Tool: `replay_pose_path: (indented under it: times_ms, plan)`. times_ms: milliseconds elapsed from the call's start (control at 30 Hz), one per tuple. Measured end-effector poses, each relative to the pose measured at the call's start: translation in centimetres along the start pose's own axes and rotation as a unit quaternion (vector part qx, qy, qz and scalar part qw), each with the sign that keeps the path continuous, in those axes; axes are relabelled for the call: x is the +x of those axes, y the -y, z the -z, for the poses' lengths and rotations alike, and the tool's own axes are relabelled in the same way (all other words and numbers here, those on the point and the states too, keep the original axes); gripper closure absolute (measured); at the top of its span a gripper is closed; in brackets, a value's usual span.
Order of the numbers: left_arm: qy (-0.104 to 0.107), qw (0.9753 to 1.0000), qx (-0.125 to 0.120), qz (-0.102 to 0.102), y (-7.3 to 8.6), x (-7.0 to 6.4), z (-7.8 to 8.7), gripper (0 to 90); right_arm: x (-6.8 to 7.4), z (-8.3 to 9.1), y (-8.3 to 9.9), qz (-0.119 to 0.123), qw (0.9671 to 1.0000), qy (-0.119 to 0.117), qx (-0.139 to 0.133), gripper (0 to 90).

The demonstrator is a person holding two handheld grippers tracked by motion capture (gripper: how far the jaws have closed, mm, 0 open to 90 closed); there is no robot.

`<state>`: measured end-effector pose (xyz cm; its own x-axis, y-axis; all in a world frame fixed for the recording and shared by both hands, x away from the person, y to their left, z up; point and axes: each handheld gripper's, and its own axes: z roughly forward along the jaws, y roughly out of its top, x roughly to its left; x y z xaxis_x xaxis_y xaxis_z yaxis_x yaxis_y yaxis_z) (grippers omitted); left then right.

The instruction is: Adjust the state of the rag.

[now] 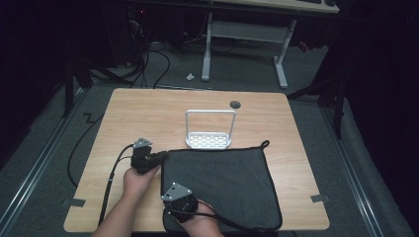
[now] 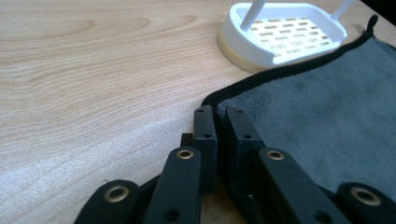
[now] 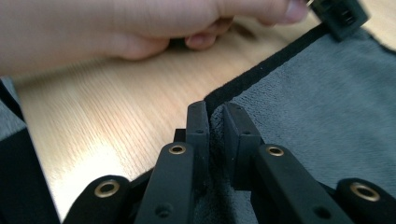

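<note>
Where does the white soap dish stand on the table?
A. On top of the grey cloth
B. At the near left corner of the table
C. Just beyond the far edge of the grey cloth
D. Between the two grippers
C: in the high view the white soap dish stands on bare wood just past the far hem of the grey cloth.

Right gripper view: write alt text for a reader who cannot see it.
The right gripper, its two black jaws nearly together, pinches the black-trimmed edge of a grey cloth lying on a light wooden table. Beyond it, the person's other hand rests on the table, holding the left gripper at the cloth's far edge.
</note>
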<state>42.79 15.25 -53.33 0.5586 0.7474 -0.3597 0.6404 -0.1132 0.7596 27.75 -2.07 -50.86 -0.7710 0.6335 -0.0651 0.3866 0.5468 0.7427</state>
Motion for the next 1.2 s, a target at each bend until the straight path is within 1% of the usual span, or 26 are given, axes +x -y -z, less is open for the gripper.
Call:
replay_pose_path:
  times_ms: [33, 100, 133, 200, 233, 267, 300, 367, 400, 500, 533, 633, 667, 733, 767, 800, 833, 900, 967, 1033, 1100, 1133, 1200]
  plan:
    - [0.004, 0.9999, -0.014, 0.007, -0.1, -0.2, 0.2, 83.9, -0.1, 0.4, -0.1, 0.001, 1.0, 0.001, -0.005, 82.0]
    - [0.007, 0.9994, -0.031, 0.012, -0.4, -0.5, 0.3, 84.2, -0.3, 1.1, -0.3, -0.003, 0.9998, 0.002, -0.021, 82.1]
    - [0.011, 0.9989, -0.042, 0.02, -0.6, -0.6, 0.5, 84.4, -0.5, 1.6, -0.5, -0.006, 0.9995, 0.005, -0.031, 82.1]
    - [0.01, 0.998, -0.055, 0.03, -0.9, -0.8, 0.8, 84.4, -0.5, 1.8, -0.6, -0.005, 0.9994, 0.006, -0.032, 82.1]
    - [0.011, 0.9977, -0.059, 0.032, -1.0, -0.8, 1.0, 84.4, -0.6, 2.1, -0.8, -0.006, 0.9992, 0.007, -0.039, 82.1]
    - [0.006, 0.9974, -0.064, 0.031, -1.1, -0.9, 1.3, 84.5, -0.6, 2.4, -1.2, -0.006, 0.999, 0.008, -0.043, 82.1]
    - [0.006, 0.9974, -0.064, 0.031, -1.1, -0.9, 1.3, 84.5, -0.5, 2.5, -1.4, -0.005, 0.9987, 0.007, -0.05, 82.1]
    - [0.002, 0.9972, -0.067, 0.032, -1.2, -0.8, 1.7, 84.4, -0.3, 2.7, -1.9, -0.001, 0.9985, 0.006, -0.055, 82.1]
    - [-0.002, 0.9973, -0.067, 0.03, -1.2, -0.7, 2.0, 84.4, -0.3, 2.7, -1.9, -0.001, 0.9985, 0.006, -0.055, 82.1]
    - [-0.011, 0.9973, -0.07, 0.022, -1.2, -0.4, 3.0, 84.4, 0.2, 2.6, -2.8, 0.003, 0.9981, 0.001, -0.061, 82.0]
    - [-0.012, 0.9971, -0.071, 0.025, -1.2, -0.2, 3.3, 84.4, 0.5, 2.4, -3.0, 0.004, 0.998, -0.002, -0.064, 82.1]
    - [-0.019, 0.9965, -0.076, 0.031, -0.9, 0.8, 4.7, 84.4, 1.3, 1.9, -3.8, 0.008, 0.9978, -0.01, -0.065, 82.0]
    - [-0.024, 0.9962, -0.077, 0.033, -0.8, 1.2, 5.4, 84.5, 2.0, 1.3, -4.6, 0.012, 0.9973, -0.018, -0.07, 82.0]
    - [-0.031, 0.9956, -0.08, 0.038, -0.6, 1.9, 6.5, 84.4, 2.3, 1.1, -4.9, 0.013, 0.9971, -0.021, -0.073, 82.0]
    - [-0.037, 0.9954, -0.08, 0.039, -0.6, 2.2, 7.1, 84.4, 3.0, 0.7, -5.6, 0.018, 0.9965, -0.026, -0.077, 82.0]
    - [-0.043, 0.9951, -0.081, 0.037, -0.6, 2.4, 7.7, 84.4, 3.0, 0.7, -5.6, 0.018, 0.9965, -0.026, -0.077, 82.0]
    - [-0.046, 0.9948, -0.084, 0.036, -0.6, 2.6, 8.4, 84.5, 3.4, 0.5, -6.0, 0.021, 0.9963, -0.028, -0.078, 82.0]
    - [-0.049, 0.9941, -0.089, 0.039, -0.7, 2.9, 9.2, 84.5, 4.0, 0.4, -6.6, 0.025, 0.9956, -0.032, -0.084, 82.0]
    - [-0.052, 0.9944, -0.085, 0.033, -1.0, 2.7, 9.4, 84.5, 4.1, 0.7, -6.7, 0.027, 0.9954, -0.028, -0.088, 82.0]
    - [-0.054, 0.9949, -0.083, 0.023, -1.4, 2.1, 9.2, 84.4, 4.0, 0.9, -6.6, 0.028, 0.9955, -0.025, -0.088, 82.0]
    - [-0.048, 0.9945, -0.09, 0.023, -1.9, 1.3, 8.8, 84.4, 3.5, 1.8, -6.2, 0.029, 0.9956, -0.014, -0.088, 82.0]
    - [-0.048, 0.9945, -0.09, 0.022, -2.1, 0.9, 8.5, 84.4, 3.0, 2.6, -5.8, 0.027, 0.9957, -0.004, -0.088, 82.0]
    - [-0.044, 0.9949, -0.09, 0.013, -2.7, -0.2, 7.6, 84.4, 2.1, 3.4, -5.1, 0.024, 0.9956, 0.006, -0.09, 82.0]
